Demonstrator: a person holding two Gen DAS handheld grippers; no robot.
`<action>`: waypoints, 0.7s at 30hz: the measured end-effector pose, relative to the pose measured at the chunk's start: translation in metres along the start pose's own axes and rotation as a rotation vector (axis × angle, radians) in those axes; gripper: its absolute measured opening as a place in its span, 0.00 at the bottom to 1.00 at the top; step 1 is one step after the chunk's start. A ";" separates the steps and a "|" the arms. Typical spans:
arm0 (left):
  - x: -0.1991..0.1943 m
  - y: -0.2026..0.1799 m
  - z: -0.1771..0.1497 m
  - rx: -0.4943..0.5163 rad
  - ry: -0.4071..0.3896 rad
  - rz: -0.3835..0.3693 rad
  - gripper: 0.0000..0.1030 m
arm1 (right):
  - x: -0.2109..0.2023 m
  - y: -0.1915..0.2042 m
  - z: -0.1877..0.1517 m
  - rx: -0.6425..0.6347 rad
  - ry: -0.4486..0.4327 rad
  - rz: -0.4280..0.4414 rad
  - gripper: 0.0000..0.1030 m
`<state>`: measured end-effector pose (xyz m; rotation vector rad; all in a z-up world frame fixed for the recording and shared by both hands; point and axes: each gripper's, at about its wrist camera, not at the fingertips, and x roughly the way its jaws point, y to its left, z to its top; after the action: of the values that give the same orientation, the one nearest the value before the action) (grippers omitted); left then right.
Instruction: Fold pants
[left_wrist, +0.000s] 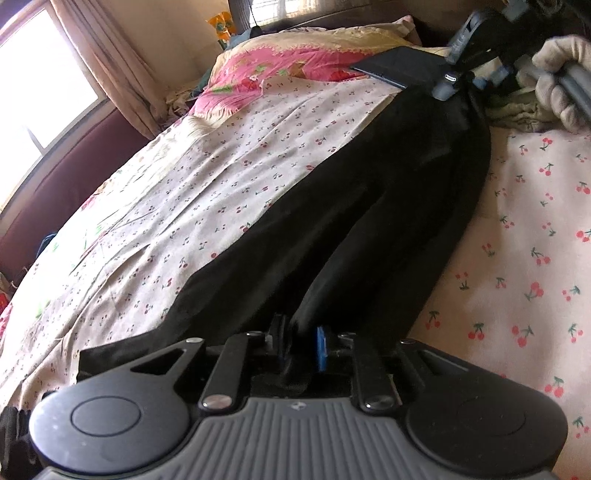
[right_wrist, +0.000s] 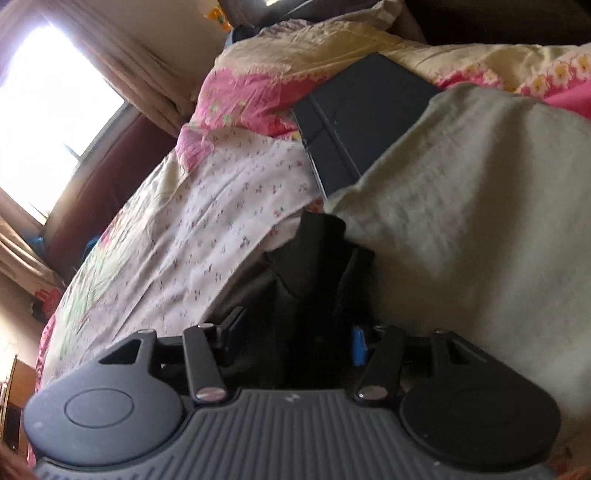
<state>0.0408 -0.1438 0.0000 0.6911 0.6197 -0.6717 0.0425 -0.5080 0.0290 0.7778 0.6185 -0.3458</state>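
1. Pants (left_wrist: 369, 192) lie lengthwise along the bed's (left_wrist: 221, 177) right side; left gripper (left_wrist: 301, 343) is clamped on the near end.
2. Right gripper (right_wrist: 295, 332) pinches the far end, beside the laptop (right_wrist: 354, 122).
3. I'd lift both ends evenly so nothing bunches.

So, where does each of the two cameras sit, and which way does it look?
Left wrist: sits on the left gripper, looks along the black pants laid on the cherry-print bedsheet; its own jaws pinch the near end of the pants; the right gripper and a gloved hand show at the far end.
Right wrist: sits on the right gripper, looks across the bed toward the window; its jaws are closed on pants fabric; no hand shows.
Shared: pants, bedsheet, pink pillow, dark flat box, window.
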 end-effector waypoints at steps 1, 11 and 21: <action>0.001 0.000 0.001 0.002 -0.001 0.003 0.33 | -0.005 0.001 0.002 0.015 0.009 0.021 0.10; 0.008 -0.018 -0.006 0.022 0.027 -0.066 0.43 | -0.017 -0.009 0.021 -0.089 0.033 -0.002 0.11; -0.032 0.007 -0.028 -0.020 0.025 -0.101 0.48 | -0.029 -0.010 0.018 -0.125 0.016 -0.093 0.24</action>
<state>0.0177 -0.1078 0.0073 0.6532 0.6867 -0.7504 0.0222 -0.5257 0.0513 0.6338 0.6864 -0.3820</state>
